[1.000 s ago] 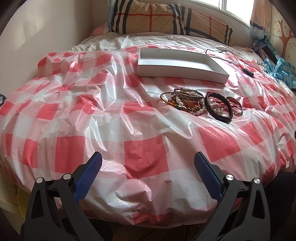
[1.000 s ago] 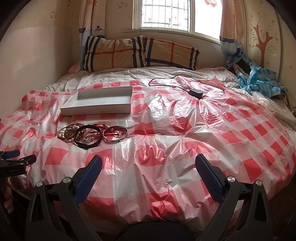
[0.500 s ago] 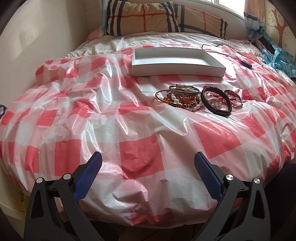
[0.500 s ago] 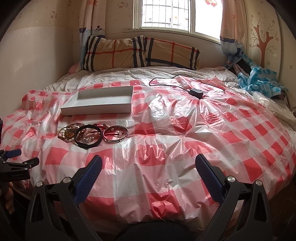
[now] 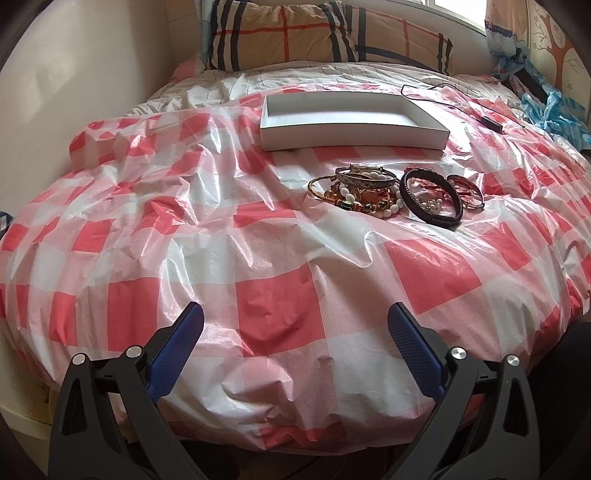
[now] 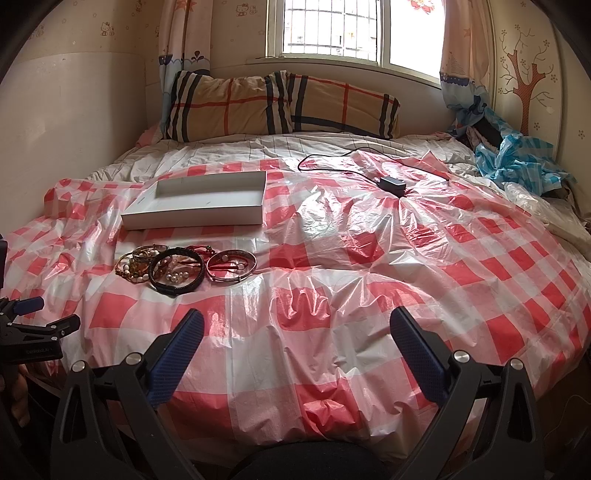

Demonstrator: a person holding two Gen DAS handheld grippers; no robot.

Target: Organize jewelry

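Observation:
A heap of bracelets (image 5: pixel 369 192) (image 6: pixel 144 264) lies on the red-and-white checked plastic sheet (image 5: pixel 273 317) (image 6: pixel 369 258): bead strings, metal bangles, a black braided bracelet (image 5: pixel 430 201) (image 6: pixel 177 269) and a red-lined bangle (image 6: pixel 232 266). Just behind the heap sits an empty white shallow box (image 5: pixel 351 131) (image 6: pixel 195 214). My left gripper (image 5: pixel 295 314) is open near the bed's front edge, well short of the heap. My right gripper (image 6: pixel 295 321) is open too, to the right of the jewelry. The left gripper also shows at the right wrist view's left edge (image 6: pixel 33 321).
A black charger with its cable (image 6: pixel 392 183) (image 5: pixel 491 122) lies on the sheet right of the box. Striped pillows (image 6: pixel 280 103) (image 5: pixel 325 33) lean at the headboard under the window. Blue crumpled plastic (image 6: pixel 517 158) sits at the far right. A wall (image 5: pixel 66 85) bounds the bed's left side.
The left gripper has swung a little leftward and forward, so box and bracelets sit slightly nearer the view's middle. The right gripper has hardly moved. Both stay open.

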